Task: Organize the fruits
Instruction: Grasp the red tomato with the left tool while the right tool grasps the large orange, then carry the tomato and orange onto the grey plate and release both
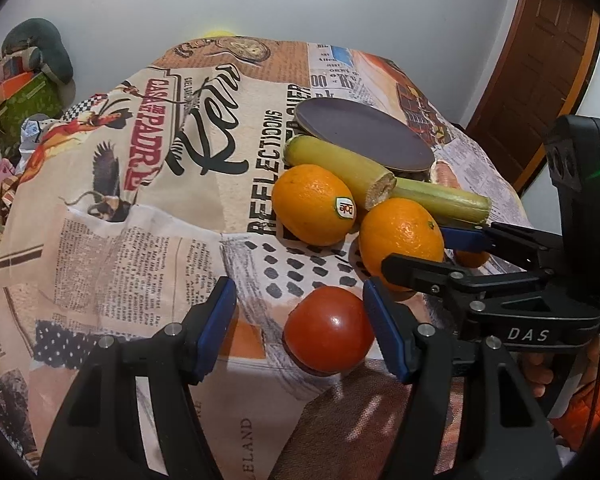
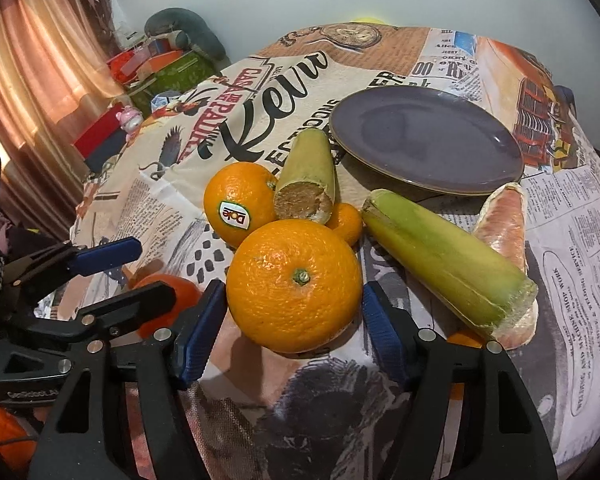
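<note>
My left gripper [image 1: 300,328] is open around a red tomato [image 1: 328,328] near the table's front edge. The tomato sits close to the right pad, with a wide gap to the left pad. My right gripper [image 2: 294,328] is open with its pads tight beside a large orange [image 2: 294,284], which rests on the cloth. Behind it lie a stickered orange [image 2: 236,204], a small mandarin [image 2: 346,220], two green-yellow stalk pieces [image 2: 308,176] [image 2: 444,256] and a pink citrus segment [image 2: 504,220]. An empty purple plate [image 2: 428,140] stands farther back.
A printed cloth [image 1: 140,200] covers the round table, whose edge falls away at the left and front. Boxes and a pink toy [image 2: 128,118] crowd the left side by a curtain [image 2: 40,80]. A wooden door [image 1: 540,60] stands at the right, and an orange sleeve [image 1: 588,400] shows.
</note>
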### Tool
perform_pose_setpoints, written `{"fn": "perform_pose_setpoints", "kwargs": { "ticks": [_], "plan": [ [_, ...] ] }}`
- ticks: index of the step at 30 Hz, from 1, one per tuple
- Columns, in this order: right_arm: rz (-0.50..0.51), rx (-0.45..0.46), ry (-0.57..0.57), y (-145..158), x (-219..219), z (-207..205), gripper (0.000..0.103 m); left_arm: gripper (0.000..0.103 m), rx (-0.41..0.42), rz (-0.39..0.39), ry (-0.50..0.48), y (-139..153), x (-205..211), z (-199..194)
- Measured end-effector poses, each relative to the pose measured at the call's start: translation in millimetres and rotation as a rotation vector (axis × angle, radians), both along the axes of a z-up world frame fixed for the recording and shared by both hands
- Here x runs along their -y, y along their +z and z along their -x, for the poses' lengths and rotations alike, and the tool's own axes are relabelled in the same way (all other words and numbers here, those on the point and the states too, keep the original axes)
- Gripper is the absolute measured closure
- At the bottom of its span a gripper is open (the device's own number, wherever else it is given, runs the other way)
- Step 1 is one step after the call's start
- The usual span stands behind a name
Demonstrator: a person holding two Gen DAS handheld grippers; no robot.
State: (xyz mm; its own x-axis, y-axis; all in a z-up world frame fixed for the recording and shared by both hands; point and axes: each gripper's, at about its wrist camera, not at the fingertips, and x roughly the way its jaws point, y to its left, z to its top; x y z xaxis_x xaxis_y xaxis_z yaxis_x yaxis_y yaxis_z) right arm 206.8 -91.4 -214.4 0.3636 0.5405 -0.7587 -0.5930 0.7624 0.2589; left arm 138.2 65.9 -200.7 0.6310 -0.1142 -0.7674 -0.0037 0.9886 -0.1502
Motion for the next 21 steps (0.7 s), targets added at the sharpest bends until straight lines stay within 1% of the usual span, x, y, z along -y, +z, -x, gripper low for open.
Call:
{"fn": "perform_pose_setpoints", "kwargs": {
  "ticks": [10, 12, 14, 17, 21],
  "plan": [
    [0.014, 0.021, -0.087, 10.8, 26.9, 7.0, 0.038, 0.038, -0.013, 0.006, -0.041, -5.9, 11.1, -0.8],
    [0.006, 0.021, -0.104, 13.3, 32.5, 8.0, 0.038, 0.041, -0.02, 0.02, -0.053, -8.1, 13.8, -1.5],
    [0.002, 0.026, -0.117, 16.2, 37.2, 9.7, 0.038, 0.048, -0.027, 0.039, -0.067, -9.4, 15.8, -2.3],
    [-0.001, 0.034, -0.131, 19.8, 42.0, 11.6, 0.038, 0.056, -0.041, 0.054, -0.088, -9.8, 21.0, -2.9],
    [-0.015, 0.041, -0.143, 23.7, 47.4, 14.3, 0.038, 0.057, -0.034, 0.015, -0.091, -8.6, 28.8, -1.1]
  ]
}}
